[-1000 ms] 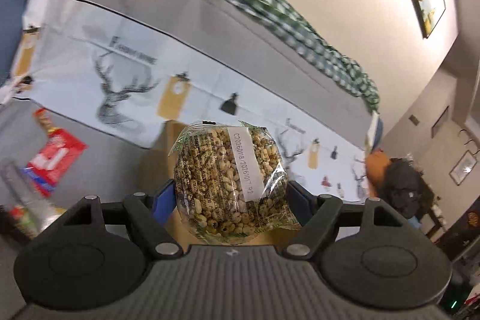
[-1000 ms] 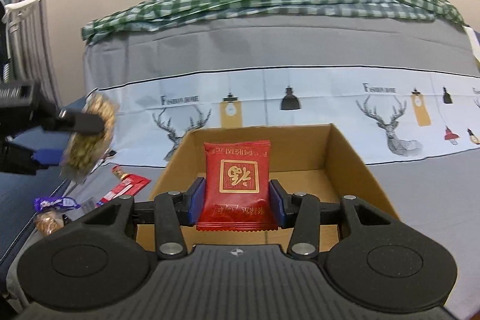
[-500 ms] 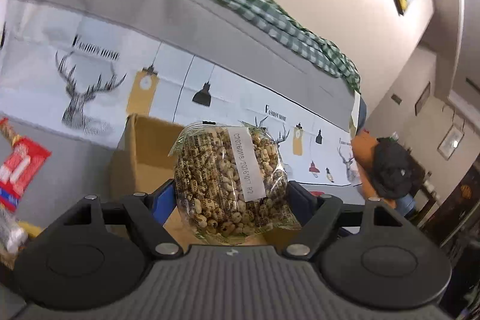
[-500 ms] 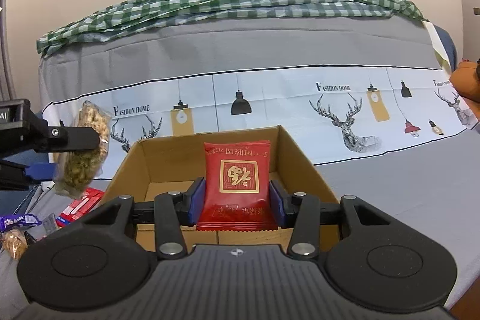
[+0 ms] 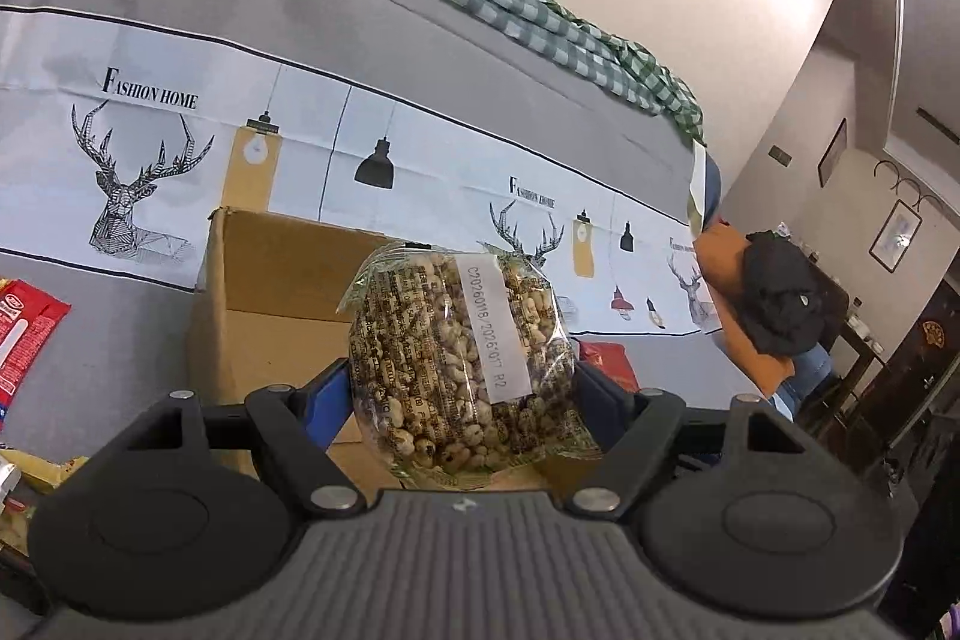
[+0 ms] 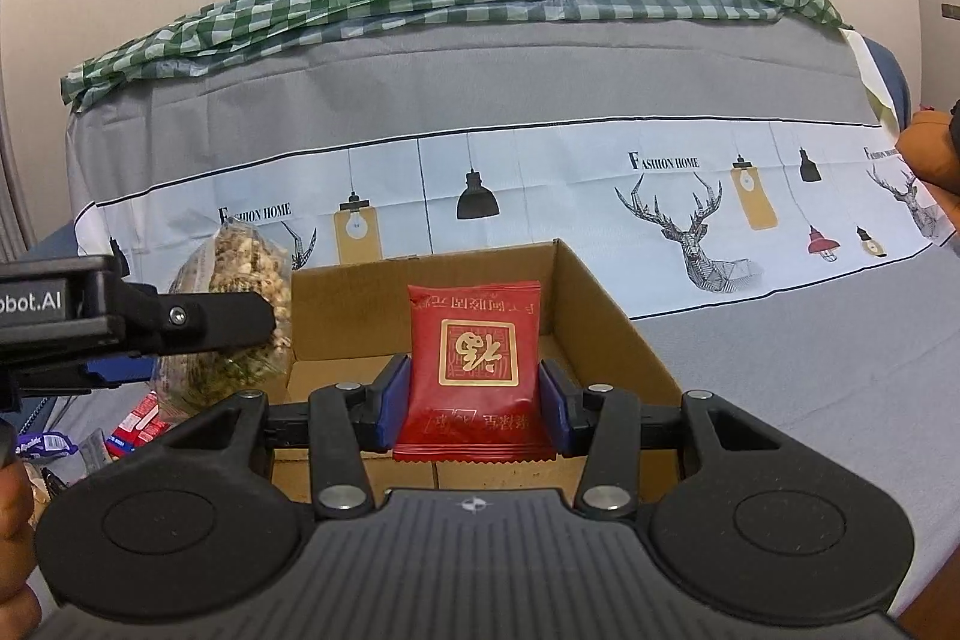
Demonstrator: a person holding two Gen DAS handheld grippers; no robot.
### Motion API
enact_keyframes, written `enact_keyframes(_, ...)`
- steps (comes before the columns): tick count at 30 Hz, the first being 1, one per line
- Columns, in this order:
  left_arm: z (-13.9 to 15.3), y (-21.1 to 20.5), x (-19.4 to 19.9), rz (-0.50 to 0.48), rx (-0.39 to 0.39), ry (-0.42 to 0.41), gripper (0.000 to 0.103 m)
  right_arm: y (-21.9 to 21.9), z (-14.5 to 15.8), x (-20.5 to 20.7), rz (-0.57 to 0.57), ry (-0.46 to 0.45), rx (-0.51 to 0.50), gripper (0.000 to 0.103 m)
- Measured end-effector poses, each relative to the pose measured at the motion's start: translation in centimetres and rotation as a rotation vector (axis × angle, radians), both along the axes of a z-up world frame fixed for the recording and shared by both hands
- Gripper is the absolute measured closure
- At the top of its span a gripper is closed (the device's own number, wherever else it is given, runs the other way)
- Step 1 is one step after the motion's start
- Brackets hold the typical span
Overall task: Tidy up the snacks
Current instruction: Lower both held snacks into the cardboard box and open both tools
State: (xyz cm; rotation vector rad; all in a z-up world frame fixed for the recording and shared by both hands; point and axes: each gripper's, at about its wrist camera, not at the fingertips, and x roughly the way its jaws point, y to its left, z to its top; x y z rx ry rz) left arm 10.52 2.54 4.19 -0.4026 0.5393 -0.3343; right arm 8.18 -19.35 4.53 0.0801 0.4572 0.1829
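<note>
Right wrist view: my right gripper (image 6: 474,394) pinches a red snack packet (image 6: 474,370) between blue pads, held upright over the open cardboard box (image 6: 606,334). Left wrist view: left gripper (image 5: 459,394) clamps a clear bag of puffed grain (image 5: 459,358), at the box's left wall. Loose wrappers (image 6: 129,427) lie left of the box on the grey cloth (image 6: 810,370).
</note>
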Motion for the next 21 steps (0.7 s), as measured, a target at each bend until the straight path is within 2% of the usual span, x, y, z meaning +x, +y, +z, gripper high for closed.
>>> enact_keyframes(21,0.04,0.11,-0.01,0.003,-0.008,0.01,0.021,0.36,-0.39,-0.07,-0.012,-0.01,-0.029,0.056)
